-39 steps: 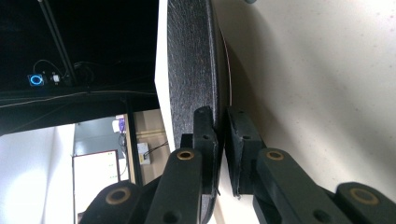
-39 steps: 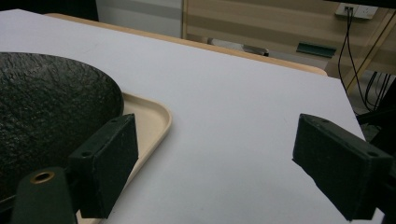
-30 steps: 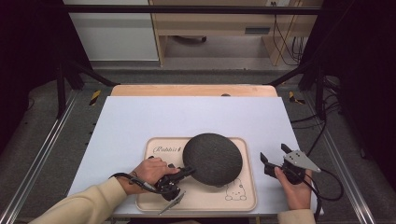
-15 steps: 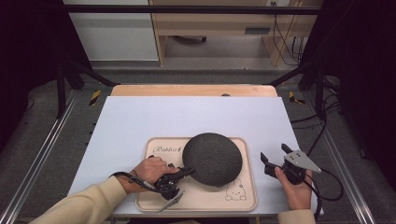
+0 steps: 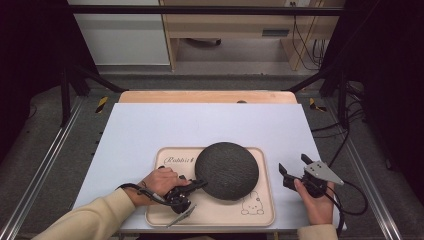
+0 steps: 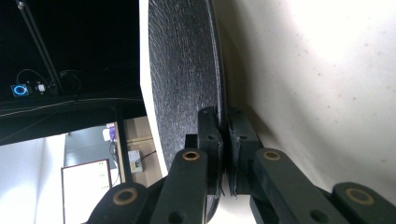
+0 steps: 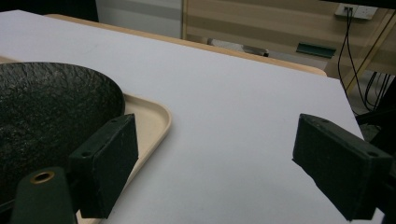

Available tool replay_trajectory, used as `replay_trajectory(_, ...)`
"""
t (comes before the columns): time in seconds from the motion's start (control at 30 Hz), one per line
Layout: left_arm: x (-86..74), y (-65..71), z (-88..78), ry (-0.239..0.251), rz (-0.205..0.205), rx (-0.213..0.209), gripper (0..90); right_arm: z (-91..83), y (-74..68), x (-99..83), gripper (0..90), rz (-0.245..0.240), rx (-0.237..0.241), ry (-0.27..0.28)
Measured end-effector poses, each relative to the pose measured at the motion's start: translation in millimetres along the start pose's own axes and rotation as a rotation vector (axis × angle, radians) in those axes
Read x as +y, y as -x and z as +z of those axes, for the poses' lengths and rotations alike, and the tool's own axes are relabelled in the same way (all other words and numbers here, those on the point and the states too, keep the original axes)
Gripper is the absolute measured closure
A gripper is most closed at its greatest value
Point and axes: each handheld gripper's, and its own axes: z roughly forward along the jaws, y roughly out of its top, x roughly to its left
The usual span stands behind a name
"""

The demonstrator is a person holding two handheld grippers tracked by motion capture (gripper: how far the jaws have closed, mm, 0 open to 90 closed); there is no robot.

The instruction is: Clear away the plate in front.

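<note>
- Left gripper (image 5: 199,184): clamped on rim of dark plate (image 5: 227,171), at plate's near-left edge; jaws drawn in about as tight as possible, only the thin rim between pads.
- Left gripper view confirms: both black pads (image 6: 210,140) pinch plate edge (image 6: 182,70), one pad on textured dark top face, other on underside toward tray surface (image 6: 317,84).
- Plate: round, black, rough stone-like texture, sitting on beige tray (image 5: 260,210), covering centre and right of tray; far edge of plate close to tray's far rim.
- Tray: rounded rectangle, script lettering at far-left corner, small rabbit drawing at near-right corner, lying on white tabletop (image 5: 210,125) near its front edge.
- Left hand (image 5: 160,181): on tray's left part, cream sleeve entering from bottom left, cable looped by wrist.
- Right gripper (image 5: 292,167): off tray, on bare tabletop just right of it, jaws spread wide, nothing between them, grey three-cornered plate on top.
- Right gripper view: two black pads (image 7: 109,163) well apart, bare white table between, tray corner (image 7: 156,119) and plate edge (image 7: 51,107) at left.
- Right hand (image 5: 315,197): holding gripper body at table's near-right corner.
</note>
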Motion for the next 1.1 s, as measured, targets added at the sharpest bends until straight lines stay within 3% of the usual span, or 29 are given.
replay_trajectory(0.5,-2.2,3.0,-0.3,0.0,0.018,-0.014,85.6,0.4,0.2,-0.2,13.9,-0.007,0.0,-0.002)
replay_trajectory(0.53,-1.9,1.1,-1.6,-0.019,0.048,-0.021,85.2,0.4,0.1,-0.2,13.9,-0.008,0.001,-0.002)
replay_trajectory(0.6,-2.4,2.6,-0.6,-0.004,0.024,-0.006,84.2,0.2,0.0,-0.1,14.0,-0.005,0.003,-0.001)
replay_trajectory(1.1,-4.1,1.1,-1.6,0.009,-0.007,-0.002,77.2,-0.1,0.0,0.1,13.9,-0.004,0.004,-0.002)
